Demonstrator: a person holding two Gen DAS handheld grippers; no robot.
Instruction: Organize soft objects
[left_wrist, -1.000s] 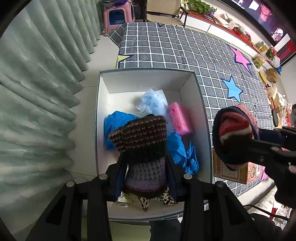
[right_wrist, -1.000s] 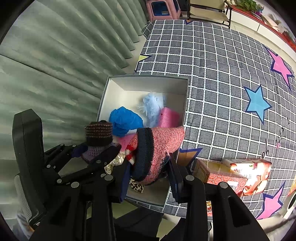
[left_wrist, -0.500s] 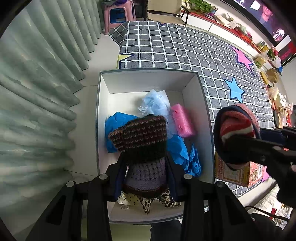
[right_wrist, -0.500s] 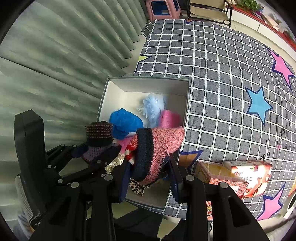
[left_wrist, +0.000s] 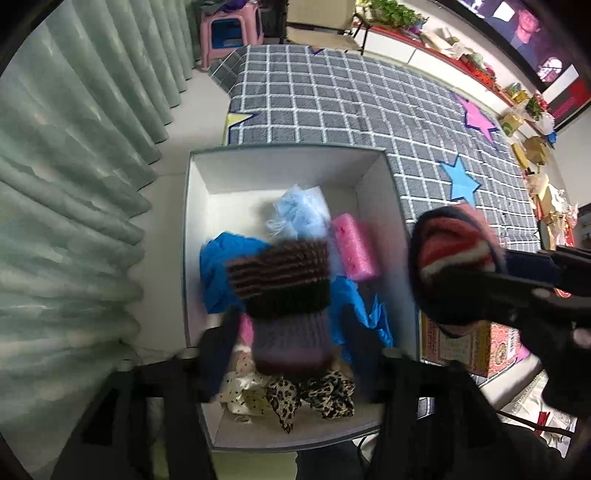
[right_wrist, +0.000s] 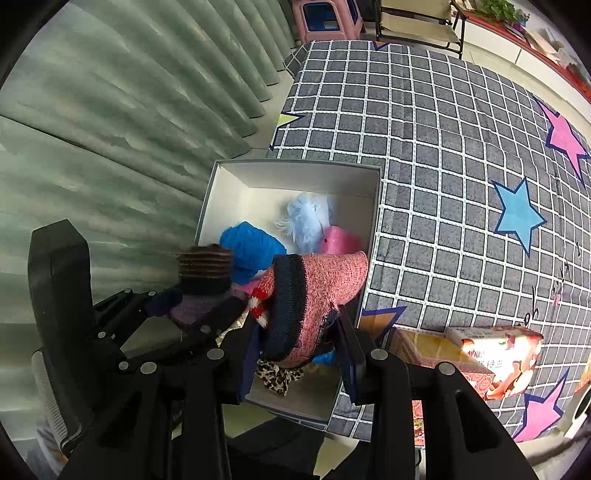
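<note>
A brown-striped, purple knit sock (left_wrist: 284, 280) hangs blurred over the white box (left_wrist: 280, 149), between the jaws of my left gripper (left_wrist: 290, 332). Those jaws are opening and the pads stand clear of the sock on both sides. My right gripper (right_wrist: 299, 339) holds a pink knit sock with a navy cuff (right_wrist: 317, 288) above the box's right front corner. Its jaws are opening slightly, with the sock still between the pads. The same pink sock (left_wrist: 458, 254) shows at the right of the left wrist view. The brown sock (right_wrist: 203, 269) appears at the left of the right wrist view.
In the box lie a blue cloth (left_wrist: 218, 266), a pale blue fluffy piece (left_wrist: 299, 214), a pink roll (left_wrist: 354, 251) and a leopard-print cloth (left_wrist: 314, 395). Green curtains (left_wrist: 74, 184) hang to the left. A checkered star mat (right_wrist: 443, 147) lies to the right, with printed cartons (right_wrist: 498, 354) beside the box.
My left gripper's jaws have spread apart and the brown sock between them is now blurred and loose. The right gripper's fingers stand a little wider around the pink sock. Neither hand has shifted.
</note>
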